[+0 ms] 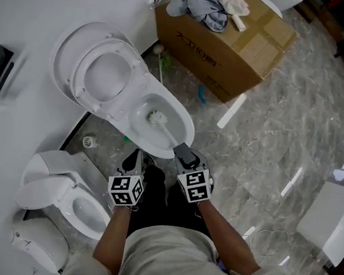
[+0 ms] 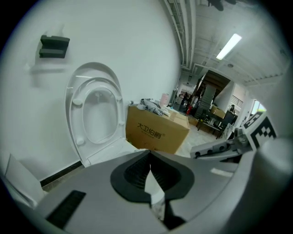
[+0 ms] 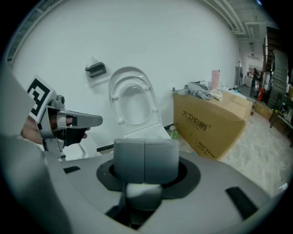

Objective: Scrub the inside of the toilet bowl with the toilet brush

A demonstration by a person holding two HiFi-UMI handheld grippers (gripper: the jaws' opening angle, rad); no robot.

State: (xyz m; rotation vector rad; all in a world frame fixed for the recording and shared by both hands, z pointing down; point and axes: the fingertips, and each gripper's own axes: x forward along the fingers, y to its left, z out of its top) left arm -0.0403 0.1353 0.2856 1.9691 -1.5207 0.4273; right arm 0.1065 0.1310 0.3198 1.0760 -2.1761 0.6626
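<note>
Right claw (image 1: 182, 149) clamped on the handle of the toilet brush (image 1: 157, 118). Bristle head is down inside the toilet bowl (image 1: 188, 131). Left claw (image 1: 137, 159) pinched together, empty, near the front rim. Risk: you seem to grip near the handle's end, so hard strokes could twist it loose or flick water out.

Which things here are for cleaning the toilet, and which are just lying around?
For the job:
- toilet brush, its head down in the bowl
- toilet bowl, lid up
- right gripper, shut on the brush handle

Just lying about:
- cardboard box
- grey cloth on top of the box
- second toilet beside the first
</note>
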